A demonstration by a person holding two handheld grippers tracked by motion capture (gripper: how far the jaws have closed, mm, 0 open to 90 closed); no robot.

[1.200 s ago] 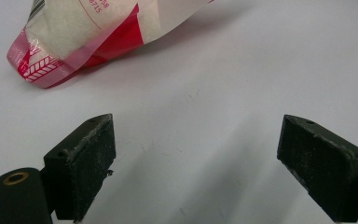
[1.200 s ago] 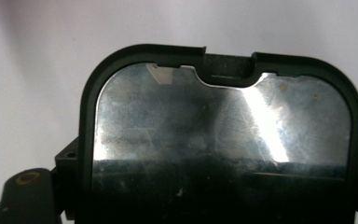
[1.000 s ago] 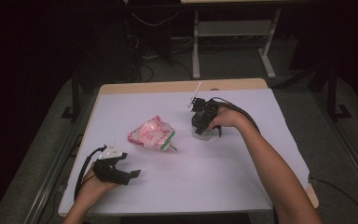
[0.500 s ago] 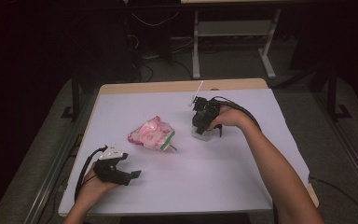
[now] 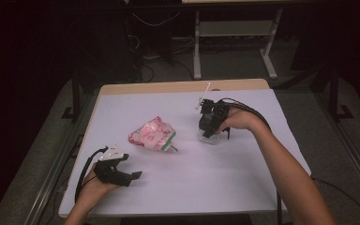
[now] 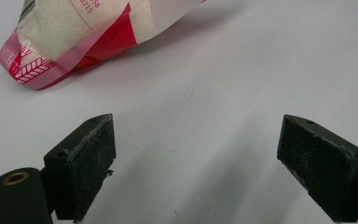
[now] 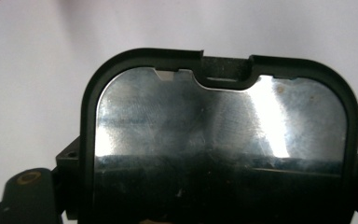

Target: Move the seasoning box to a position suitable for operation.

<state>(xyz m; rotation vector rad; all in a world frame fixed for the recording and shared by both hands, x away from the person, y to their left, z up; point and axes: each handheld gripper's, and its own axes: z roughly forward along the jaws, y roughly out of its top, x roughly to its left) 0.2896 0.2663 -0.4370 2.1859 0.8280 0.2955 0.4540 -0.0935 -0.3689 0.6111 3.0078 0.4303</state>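
At centre right of the high view, the right gripper (image 5: 209, 132) clamps a clear container (image 5: 208, 137) on the white table (image 5: 243, 187); the left gripper (image 5: 130, 178), lower left, stands wide and empty. The left gripper view shows a red-and-white bag (image 6: 81, 35), printed digits partly legible. The right gripper view shows the container's black-rimmed, shiny lid (image 7: 219, 126) between the jaws.

A white-topped table (image 5: 243, 187) with a pale wooden edge is lit brightly, while the room around it is left in darkness. Grey floor (image 5: 328, 140) is seen on both sides. Behind the table, a white metal stand (image 5: 234, 42) and loose cables (image 5: 168, 44) are made out.
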